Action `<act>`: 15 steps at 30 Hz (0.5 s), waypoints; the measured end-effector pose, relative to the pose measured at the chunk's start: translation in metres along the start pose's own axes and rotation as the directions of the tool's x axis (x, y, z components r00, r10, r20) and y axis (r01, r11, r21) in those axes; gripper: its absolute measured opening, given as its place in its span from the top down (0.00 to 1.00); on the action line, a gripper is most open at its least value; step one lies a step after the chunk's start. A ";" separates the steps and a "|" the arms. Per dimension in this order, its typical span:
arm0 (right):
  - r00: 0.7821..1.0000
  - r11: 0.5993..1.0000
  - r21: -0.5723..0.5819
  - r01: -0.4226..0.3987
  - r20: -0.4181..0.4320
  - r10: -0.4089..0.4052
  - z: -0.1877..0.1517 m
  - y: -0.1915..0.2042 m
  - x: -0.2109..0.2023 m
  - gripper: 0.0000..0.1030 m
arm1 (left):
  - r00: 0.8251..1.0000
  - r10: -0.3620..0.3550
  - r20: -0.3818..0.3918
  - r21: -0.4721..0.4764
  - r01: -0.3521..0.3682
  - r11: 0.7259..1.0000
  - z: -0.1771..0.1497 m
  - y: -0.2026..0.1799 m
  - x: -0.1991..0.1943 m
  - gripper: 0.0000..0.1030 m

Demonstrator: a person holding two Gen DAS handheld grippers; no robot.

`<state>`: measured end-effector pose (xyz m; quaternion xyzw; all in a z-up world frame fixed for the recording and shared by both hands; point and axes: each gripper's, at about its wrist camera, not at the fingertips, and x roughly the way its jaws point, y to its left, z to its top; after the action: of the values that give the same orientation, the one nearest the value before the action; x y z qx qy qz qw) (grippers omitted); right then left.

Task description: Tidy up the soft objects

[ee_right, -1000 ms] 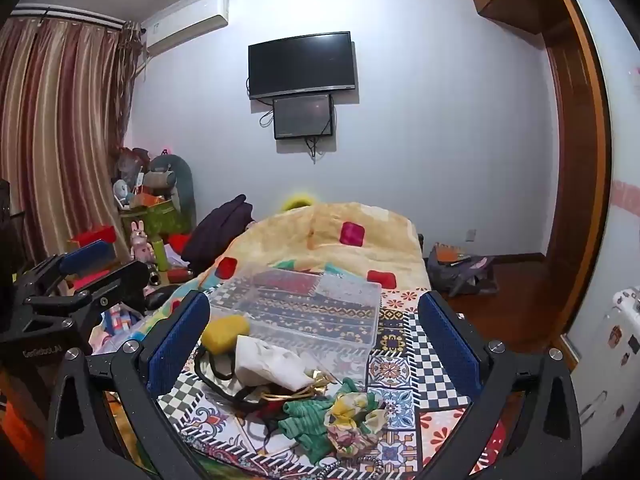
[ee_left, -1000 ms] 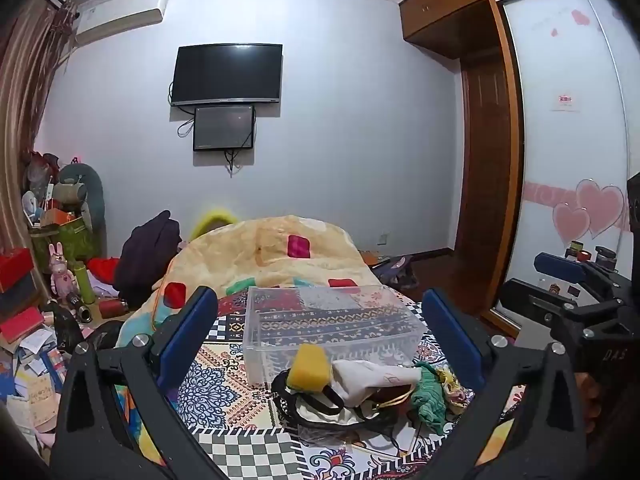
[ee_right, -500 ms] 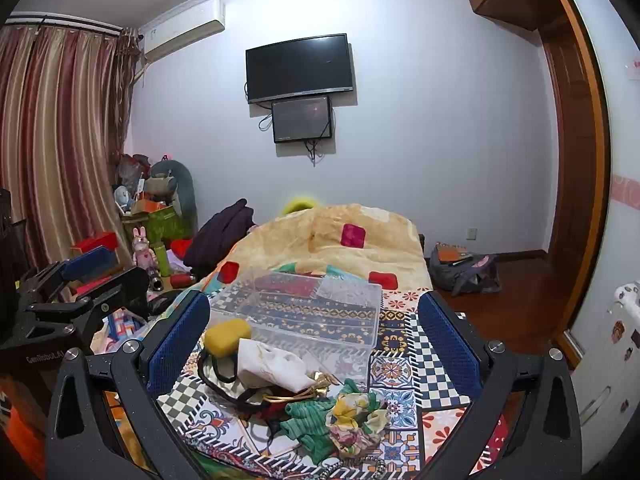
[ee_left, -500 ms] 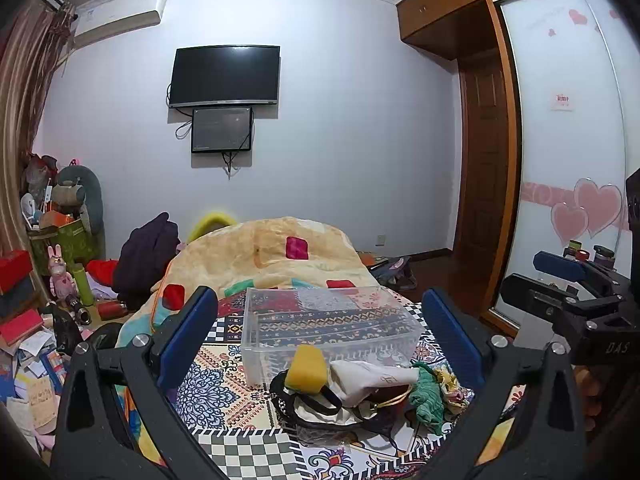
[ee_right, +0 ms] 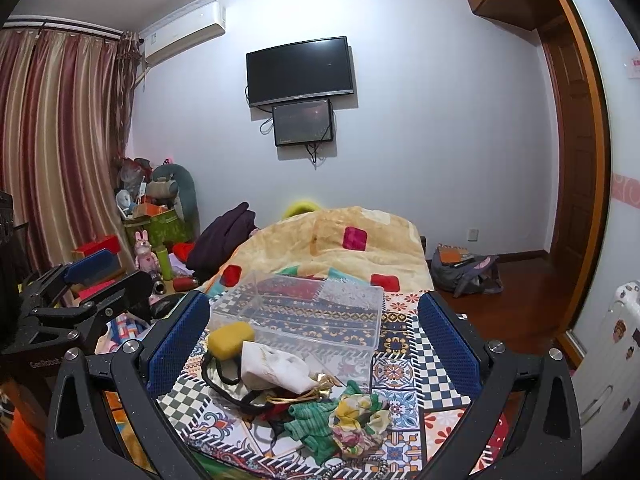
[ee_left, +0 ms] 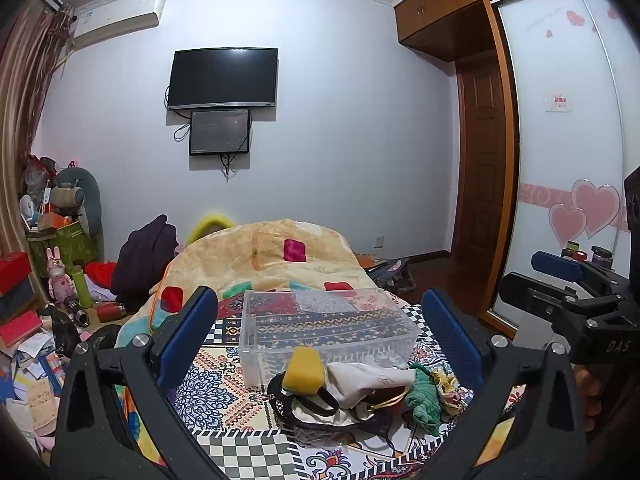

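Observation:
A clear plastic box stands empty on the patterned bed cover. In front of it lies a pile of soft things: a yellow sponge, a white pouch, a green knit cloth, a floral scrunchie and black bands. My left gripper is open and empty, held above and short of the pile. My right gripper is open and empty too, also above the pile. Each gripper shows at the edge of the other's view.
A yellow quilt is heaped behind the box. Clutter, boxes and toys fill the floor at the left. A bag lies on the wooden floor at the right, by the wardrobe.
Both views have drifted slightly; the pile and the box sit a little lower in frame. Nothing was taken hold of and both grippers stayed open.

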<state>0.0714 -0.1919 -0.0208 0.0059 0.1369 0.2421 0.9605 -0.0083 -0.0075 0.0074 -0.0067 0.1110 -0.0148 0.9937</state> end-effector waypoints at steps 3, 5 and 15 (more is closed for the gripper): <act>1.000 1.000 0.001 -0.002 0.002 0.002 -0.002 0.001 0.000 0.00 | 1.000 0.000 0.002 0.001 0.000 1.000 0.000 0.000 0.000 0.00; 1.000 1.000 0.001 -0.002 0.002 0.002 -0.002 0.001 0.000 0.00 | 1.000 -0.002 0.003 0.001 0.002 1.000 0.001 0.000 0.000 0.00; 1.000 1.000 0.006 -0.010 0.007 0.010 -0.005 0.002 0.001 0.00 | 1.000 -0.004 0.009 -0.002 0.004 1.000 0.001 0.000 -0.001 0.00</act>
<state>0.0694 -0.1898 -0.0254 0.0106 0.1341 0.2463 0.9598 -0.0093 -0.0070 0.0083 -0.0081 0.1067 -0.0168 0.9941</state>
